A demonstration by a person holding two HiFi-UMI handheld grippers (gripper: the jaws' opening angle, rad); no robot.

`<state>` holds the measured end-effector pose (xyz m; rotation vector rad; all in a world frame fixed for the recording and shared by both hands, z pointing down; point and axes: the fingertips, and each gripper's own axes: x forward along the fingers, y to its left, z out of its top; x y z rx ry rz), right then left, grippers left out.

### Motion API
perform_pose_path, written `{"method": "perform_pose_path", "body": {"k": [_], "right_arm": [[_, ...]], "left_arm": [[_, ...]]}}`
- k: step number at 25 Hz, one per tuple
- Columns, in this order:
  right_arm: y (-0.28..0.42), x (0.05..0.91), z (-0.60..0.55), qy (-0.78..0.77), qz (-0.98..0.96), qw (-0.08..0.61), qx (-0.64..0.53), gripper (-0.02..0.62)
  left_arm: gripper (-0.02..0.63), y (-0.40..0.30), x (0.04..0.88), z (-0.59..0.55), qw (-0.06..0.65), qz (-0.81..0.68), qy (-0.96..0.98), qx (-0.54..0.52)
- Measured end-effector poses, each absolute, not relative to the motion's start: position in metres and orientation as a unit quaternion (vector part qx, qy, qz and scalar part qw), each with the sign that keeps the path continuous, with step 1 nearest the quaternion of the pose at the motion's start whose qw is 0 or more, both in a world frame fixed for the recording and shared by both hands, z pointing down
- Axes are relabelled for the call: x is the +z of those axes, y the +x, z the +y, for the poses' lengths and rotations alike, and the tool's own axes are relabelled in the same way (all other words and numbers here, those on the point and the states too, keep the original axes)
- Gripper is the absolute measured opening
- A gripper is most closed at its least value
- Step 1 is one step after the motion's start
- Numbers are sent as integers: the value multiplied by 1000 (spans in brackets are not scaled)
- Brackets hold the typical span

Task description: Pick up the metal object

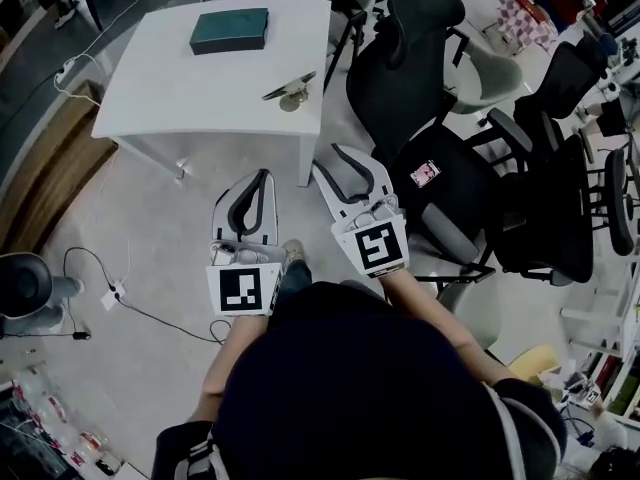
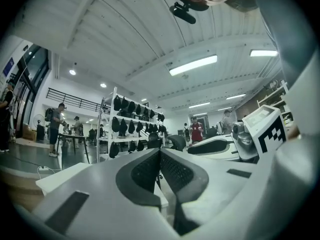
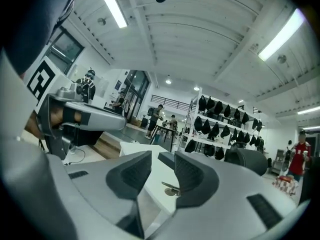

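The metal object (image 1: pixel 290 92) lies near the right front edge of a white table (image 1: pixel 170 98), resting on a small round base. In the right gripper view the metal object (image 3: pixel 171 189) shows between the jaws, well ahead on the table (image 3: pixel 145 171). My right gripper (image 1: pixel 345 163) is held in the air short of the table's corner, open, with nothing between its fingers (image 3: pixel 162 159). My left gripper (image 1: pixel 262 176) hovers beside it over the floor, its pads meeting at the tip (image 2: pixel 160 152) with nothing in them.
A dark green box (image 1: pixel 229 30) lies at the table's far side. Black office chairs (image 1: pixel 420 58) crowd the right, another (image 1: pixel 540 198) further right. A fan (image 1: pixel 25 283) and a cable with power strip (image 1: pixel 115 293) are on the floor at left.
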<state>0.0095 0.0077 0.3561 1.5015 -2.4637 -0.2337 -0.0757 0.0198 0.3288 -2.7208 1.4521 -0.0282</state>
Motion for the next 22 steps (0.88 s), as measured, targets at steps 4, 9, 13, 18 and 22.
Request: {"method": "perform_pose_path", "body": {"k": [4, 9, 13, 18, 22], "right_arm": [[7, 372, -16, 528, -830, 154, -89, 133], [4, 389, -34, 525, -819, 210, -101, 133], [-1, 393, -56, 521, -813, 233, -115, 133], [-1, 403, -88, 506, -806, 270, -147, 133], [2, 426, -122, 489, -801, 304, -162, 133]], "left_arm": [[25, -78, 339, -9, 15, 451, -893, 3], [25, -77, 355, -26, -17, 434, -901, 3], [25, -87, 359, -44, -27, 440, -898, 5], [25, -98, 359, -67, -25, 458, -889, 7], [25, -109, 363, -93, -21, 476, -879, -4]]}}
